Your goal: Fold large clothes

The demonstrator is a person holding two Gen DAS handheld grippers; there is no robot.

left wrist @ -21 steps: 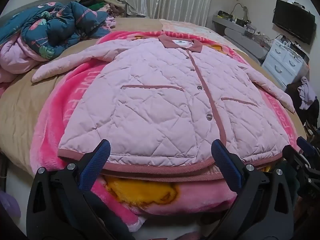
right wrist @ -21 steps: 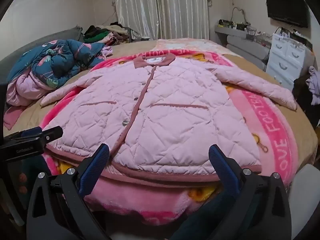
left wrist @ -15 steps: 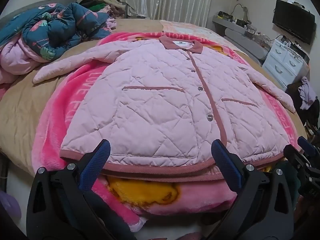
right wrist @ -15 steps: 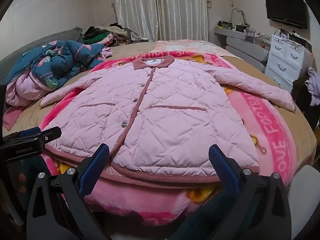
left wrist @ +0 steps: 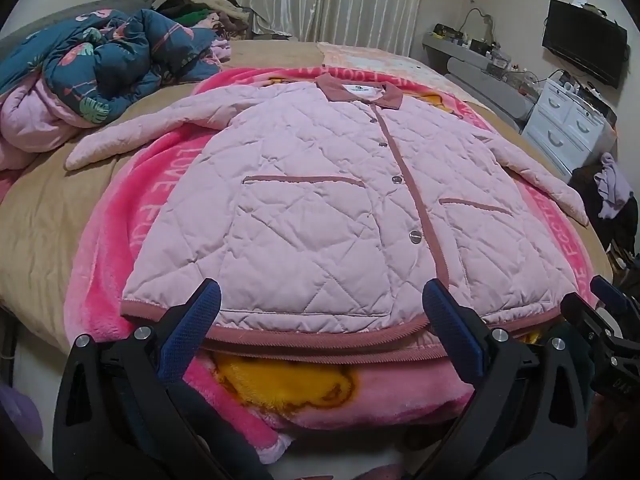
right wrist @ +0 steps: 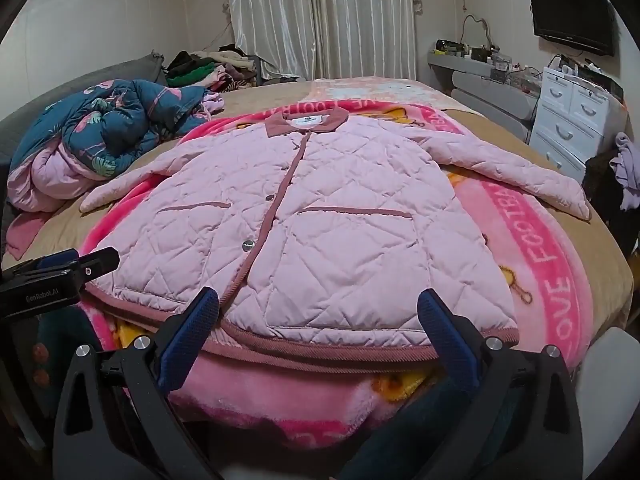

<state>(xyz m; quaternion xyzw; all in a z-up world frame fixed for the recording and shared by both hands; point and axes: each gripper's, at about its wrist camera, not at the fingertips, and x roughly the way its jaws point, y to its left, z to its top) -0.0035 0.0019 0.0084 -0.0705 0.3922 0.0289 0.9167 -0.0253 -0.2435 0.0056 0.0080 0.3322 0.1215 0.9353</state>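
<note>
Bed (left wrist: 36, 216) with pink blanket (left wrist: 120, 240): quilted jacket (left wrist: 320, 208) lies flat, unfolded. Left hand-held gripper (left wrist: 320, 312) and right hand-held gripper (right wrist: 318, 312) hover released at the hem. Next: grasp a sleeve (right wrist: 520, 172).

Matt quilted cloth jacket (left wrist: 320, 216) with ribbed trim, glossy metal snaps; beneath it a plush fleece blanket (left wrist: 132, 216); sheeny curtains (right wrist: 320, 20) at twelve o'clock

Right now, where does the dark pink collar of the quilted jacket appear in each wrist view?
Left wrist: collar, upper centre, slightly right of middle.
Right wrist: collar, upper centre, slightly left of middle.
Shared landmark: white curtain behind the bed, above the collar.
</note>
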